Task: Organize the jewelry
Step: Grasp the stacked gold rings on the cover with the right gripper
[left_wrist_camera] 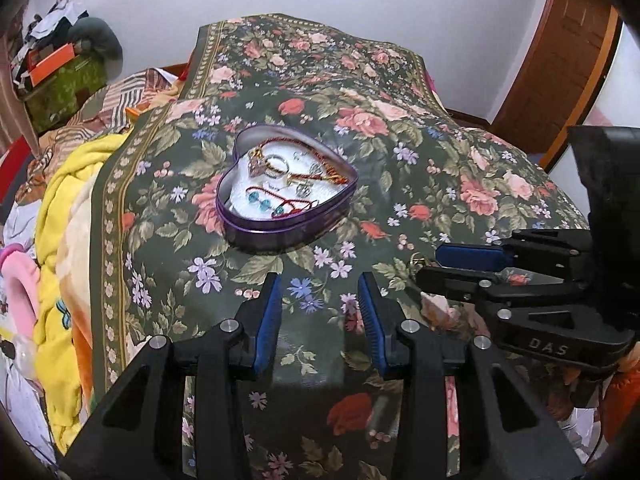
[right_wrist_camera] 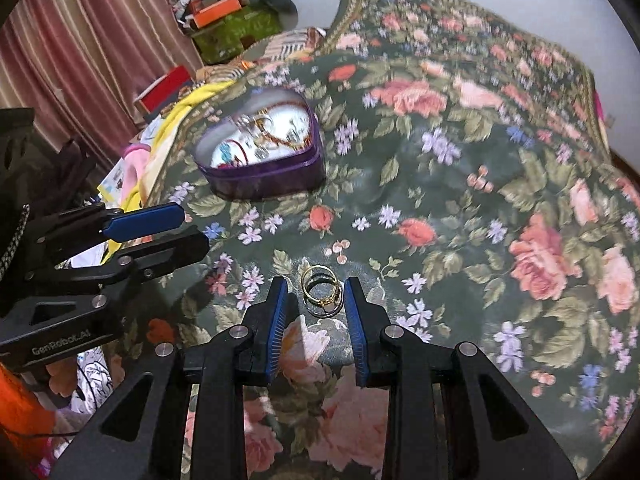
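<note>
A purple heart-shaped tin (left_wrist_camera: 256, 236) sits open on the floral cloth, with necklaces, rings and blue beads (left_wrist_camera: 256, 199) inside; it also shows in the right wrist view (right_wrist_camera: 264, 182). Gold rings (right_wrist_camera: 322, 290) lie on the cloth between the tips of my right gripper (right_wrist_camera: 316, 286), which is open around them. My left gripper (left_wrist_camera: 318, 282) is open and empty, just short of the tin. The right gripper also shows in the left wrist view (left_wrist_camera: 434, 262), with a bit of gold ring (left_wrist_camera: 418, 258) at its tips.
The floral cloth (left_wrist_camera: 400, 160) covers a raised surface. Yellow and pink bedding (left_wrist_camera: 60, 260) is piled at the left. A green box with clutter (left_wrist_camera: 60, 84) stands at the back left. A wooden door (left_wrist_camera: 560, 60) is at the right, curtains (right_wrist_camera: 80, 40) at the far left.
</note>
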Demonstrator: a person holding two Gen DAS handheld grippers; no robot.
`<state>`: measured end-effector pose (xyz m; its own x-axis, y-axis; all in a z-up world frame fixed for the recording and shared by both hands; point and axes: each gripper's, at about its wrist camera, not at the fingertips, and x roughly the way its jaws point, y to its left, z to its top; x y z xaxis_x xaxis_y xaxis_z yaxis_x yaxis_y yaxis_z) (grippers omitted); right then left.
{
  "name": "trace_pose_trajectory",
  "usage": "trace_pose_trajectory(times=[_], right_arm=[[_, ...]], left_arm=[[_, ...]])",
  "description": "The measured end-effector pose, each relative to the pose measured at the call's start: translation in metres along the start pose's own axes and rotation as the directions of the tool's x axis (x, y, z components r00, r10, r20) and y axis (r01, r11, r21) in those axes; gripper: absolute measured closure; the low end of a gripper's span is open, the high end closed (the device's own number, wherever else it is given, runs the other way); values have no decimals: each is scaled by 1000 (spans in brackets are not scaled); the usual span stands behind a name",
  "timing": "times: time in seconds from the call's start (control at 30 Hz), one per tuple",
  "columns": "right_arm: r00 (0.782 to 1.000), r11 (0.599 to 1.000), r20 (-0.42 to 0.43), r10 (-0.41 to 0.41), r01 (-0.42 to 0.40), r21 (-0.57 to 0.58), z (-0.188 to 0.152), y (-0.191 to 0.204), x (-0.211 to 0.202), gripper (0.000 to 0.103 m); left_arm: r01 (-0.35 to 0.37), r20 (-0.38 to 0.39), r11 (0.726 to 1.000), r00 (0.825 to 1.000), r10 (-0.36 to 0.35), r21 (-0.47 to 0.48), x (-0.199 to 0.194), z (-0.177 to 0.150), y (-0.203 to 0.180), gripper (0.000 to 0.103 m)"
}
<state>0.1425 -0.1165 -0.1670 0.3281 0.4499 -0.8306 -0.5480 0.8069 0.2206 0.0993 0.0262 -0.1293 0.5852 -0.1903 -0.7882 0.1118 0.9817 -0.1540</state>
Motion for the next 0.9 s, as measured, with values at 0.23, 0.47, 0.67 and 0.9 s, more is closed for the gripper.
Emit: trace_pose_trajectory(times=[0.23,0.47,0.67,0.9], right_arm=[[1000,999,12,-24,24,-41,1,7,4,77],[999,998,28,-29,30,-47,4,7,5,80],[998,1000,61,-11,12,-13,6,3,-4,85],[991,1000,131,-19,18,11,9,-2,-28,85]], left_arm=[[11,-20,1000,1000,-12,-24,12,-2,6,65],[13,-22,1000,1000,-13,-27,14,-3,6,65],[11,-25,1000,1000,-11,-22,12,-5,4,65],[19,-33,1000,999,-19,-2,9,-5,-7,65]])
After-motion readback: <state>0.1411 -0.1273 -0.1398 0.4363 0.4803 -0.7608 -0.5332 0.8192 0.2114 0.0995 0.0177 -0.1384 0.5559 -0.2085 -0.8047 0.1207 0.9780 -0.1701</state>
